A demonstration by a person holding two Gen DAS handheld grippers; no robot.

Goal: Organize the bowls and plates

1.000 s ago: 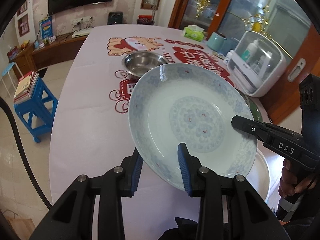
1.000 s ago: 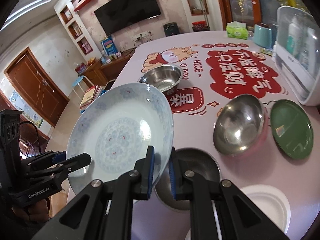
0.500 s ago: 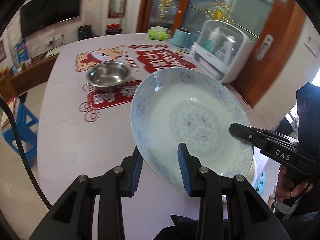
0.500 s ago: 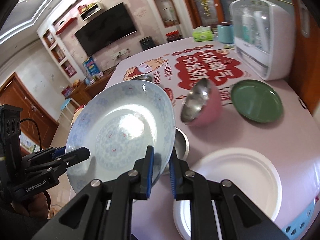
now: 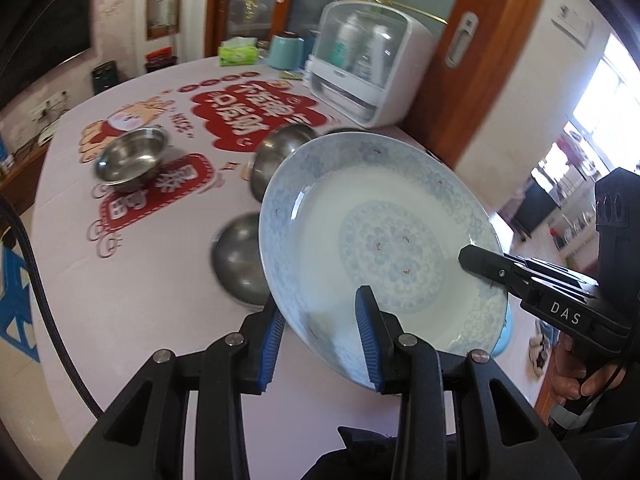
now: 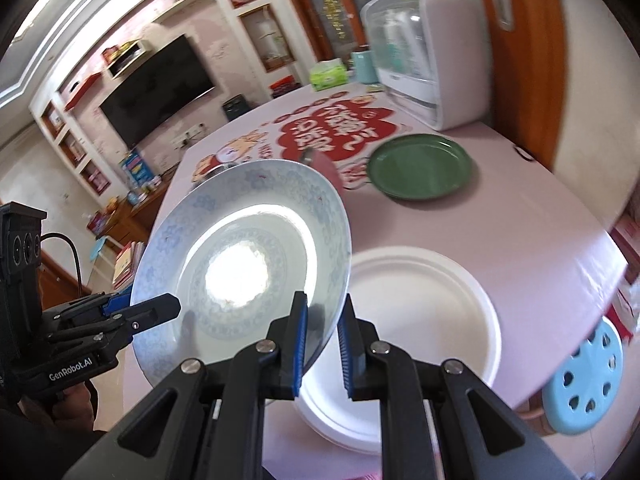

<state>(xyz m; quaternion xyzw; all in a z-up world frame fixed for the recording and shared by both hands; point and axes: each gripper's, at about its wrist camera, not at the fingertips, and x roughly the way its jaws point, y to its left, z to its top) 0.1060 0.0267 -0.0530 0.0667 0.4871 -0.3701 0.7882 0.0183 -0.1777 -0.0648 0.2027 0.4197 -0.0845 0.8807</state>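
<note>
Blue-patterned plate (image 5: 384, 240) — one, held off the table (image 5: 132, 280) and tilted, gripped at two points of its rim. The left gripper (image 5: 320, 344) is clamped on the near rim, one blue pad under the plate and one on its upper face. The right gripper (image 6: 322, 340) is pinched tight on the opposite rim, pads on either side of the thin edge.

Steel bowls — three counted from the left wrist view. One (image 5: 130, 158) stands upright far ahead and left of the left gripper and looks empty. A second (image 5: 280, 156) shows just past the plate's far rim; a third (image 5: 238, 260) sits just left of the plate. Both are blurred and partly covered by it, and their contents cannot be made out.

White plate (image 6: 424, 320) — one, directly beneath and ahead of the right gripper, nothing on it; its near-left portion is covered by the fingers and the held plate.

Green plate (image 6: 420, 168) — one, well ahead and right of the right gripper, bare.

White cabinet with clear cover (image 5: 368, 64) — one, at the table's far right corner, bottles inside.

Green tissue pack (image 5: 238, 52) and teal canister (image 5: 286, 52) — one each, far edge.

Light-blue stool (image 6: 584, 380) — one, right of the table, partly cut off.
</note>
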